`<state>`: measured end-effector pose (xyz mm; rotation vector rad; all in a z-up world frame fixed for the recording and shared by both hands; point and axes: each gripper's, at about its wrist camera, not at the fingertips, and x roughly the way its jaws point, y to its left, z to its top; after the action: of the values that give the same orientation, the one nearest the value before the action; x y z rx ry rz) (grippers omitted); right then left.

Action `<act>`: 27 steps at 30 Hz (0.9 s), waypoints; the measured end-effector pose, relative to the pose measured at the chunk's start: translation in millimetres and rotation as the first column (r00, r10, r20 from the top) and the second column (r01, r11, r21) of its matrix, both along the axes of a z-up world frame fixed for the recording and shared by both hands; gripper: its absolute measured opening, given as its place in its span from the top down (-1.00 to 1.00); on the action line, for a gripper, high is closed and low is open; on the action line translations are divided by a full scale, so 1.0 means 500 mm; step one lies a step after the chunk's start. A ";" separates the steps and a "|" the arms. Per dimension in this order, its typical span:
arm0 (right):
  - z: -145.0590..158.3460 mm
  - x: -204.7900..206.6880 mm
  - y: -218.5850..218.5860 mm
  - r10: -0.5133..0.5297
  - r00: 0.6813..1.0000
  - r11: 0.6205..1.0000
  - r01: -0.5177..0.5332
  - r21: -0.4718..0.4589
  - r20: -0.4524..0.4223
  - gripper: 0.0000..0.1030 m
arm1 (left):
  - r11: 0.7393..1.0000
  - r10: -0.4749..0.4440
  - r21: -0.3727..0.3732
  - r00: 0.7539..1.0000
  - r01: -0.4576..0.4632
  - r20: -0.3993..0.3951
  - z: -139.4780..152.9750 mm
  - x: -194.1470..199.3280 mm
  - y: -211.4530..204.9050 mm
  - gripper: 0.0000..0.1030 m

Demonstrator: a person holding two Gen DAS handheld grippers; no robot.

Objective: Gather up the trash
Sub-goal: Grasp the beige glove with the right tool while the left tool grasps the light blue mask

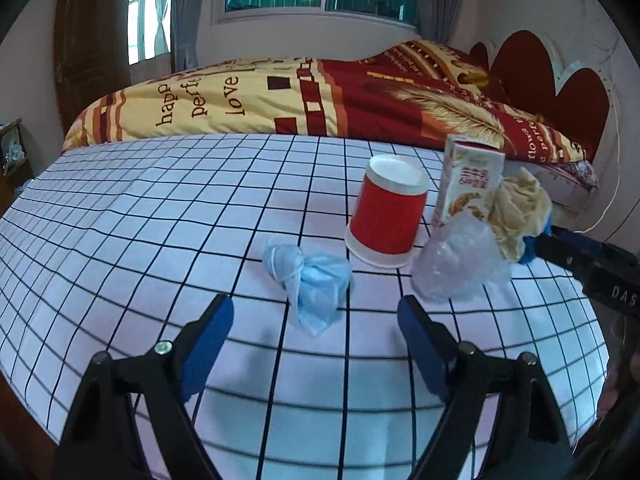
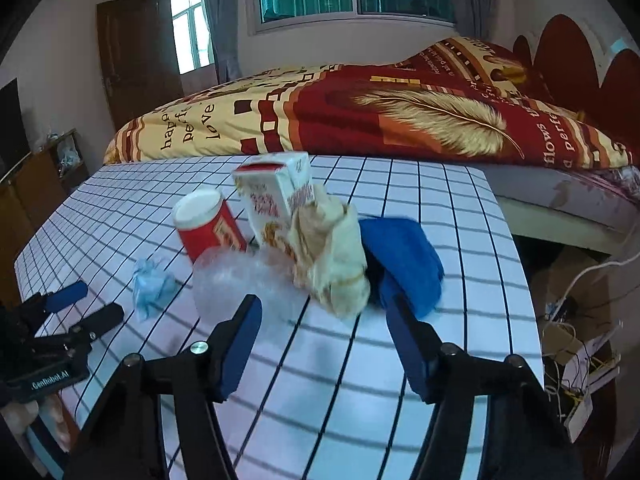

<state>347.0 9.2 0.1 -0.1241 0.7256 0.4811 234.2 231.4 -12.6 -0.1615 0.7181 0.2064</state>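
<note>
Trash lies on a white checked tablecloth [image 1: 140,240]. A crumpled light blue face mask [image 1: 310,280] lies just ahead of my open, empty left gripper [image 1: 316,312]. Behind it stand an upside-down red paper cup [image 1: 386,212], a crumpled clear plastic bag [image 1: 460,264], a carton [image 1: 470,180] and a wad of beige paper [image 1: 520,212]. In the right wrist view my right gripper [image 2: 324,308] is open just in front of the beige paper [image 2: 332,256], with the clear bag [image 2: 240,280], carton [image 2: 276,196], cup [image 2: 208,228], mask [image 2: 152,284] and a blue cloth [image 2: 404,256] around it.
A bed with a red and yellow quilt [image 1: 320,96] stands right behind the table. The table's right edge [image 2: 516,260] drops to a floor with cables and boxes [image 2: 576,344]. A dark cabinet [image 2: 44,184] stands at the left.
</note>
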 end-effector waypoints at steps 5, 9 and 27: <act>-0.015 0.048 0.022 0.002 1.000 1.000 -0.003 -0.021 -0.016 -0.17 | 1.000 -0.001 -0.004 1.000 0.001 -0.032 -0.012 0.032 0.005 -0.51; -0.033 0.073 0.029 -0.002 0.999 1.000 0.001 -0.020 -0.038 0.07 | 1.000 0.003 -0.027 0.999 -0.004 -0.046 -0.022 0.046 0.014 -0.42; -0.010 -0.011 -0.015 0.044 0.999 0.999 -0.044 0.018 0.008 0.56 | 0.996 -0.049 -0.066 0.998 0.051 0.033 0.013 -0.004 0.007 0.84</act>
<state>341.4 1.8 -5.2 -0.1250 0.7116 0.5286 232.2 234.9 -6.2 -0.2099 0.6973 0.1317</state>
